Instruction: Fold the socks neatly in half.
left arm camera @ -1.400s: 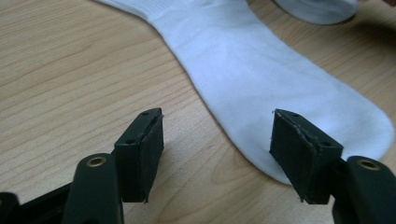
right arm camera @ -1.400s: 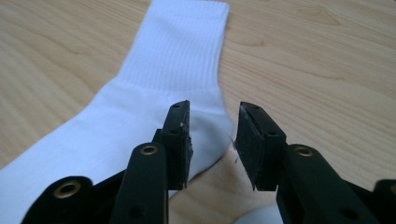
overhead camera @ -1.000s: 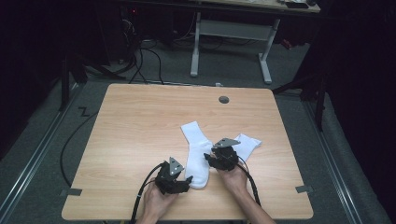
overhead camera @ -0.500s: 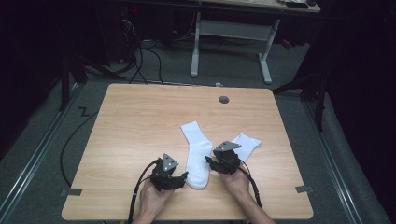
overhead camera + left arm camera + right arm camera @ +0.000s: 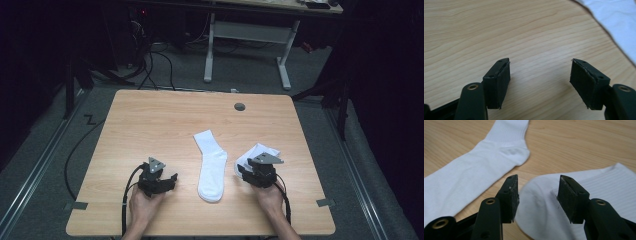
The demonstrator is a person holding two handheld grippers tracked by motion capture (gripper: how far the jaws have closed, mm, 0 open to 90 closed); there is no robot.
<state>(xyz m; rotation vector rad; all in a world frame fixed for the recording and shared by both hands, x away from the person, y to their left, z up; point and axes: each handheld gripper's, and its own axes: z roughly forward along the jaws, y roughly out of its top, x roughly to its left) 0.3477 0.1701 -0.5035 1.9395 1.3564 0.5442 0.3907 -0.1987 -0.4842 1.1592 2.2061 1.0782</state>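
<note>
Two white socks lying on worktop: long sock flat at centre, second sock bunched at 3 o'clock. Right tool, jaws just widening, straddling its rounded end, seemingly readying to grip. Left tool gaping, holding nothing, at 9 o'clock.

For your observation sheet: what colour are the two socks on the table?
Both socks are plain white, clearest in the right gripper view.
</note>
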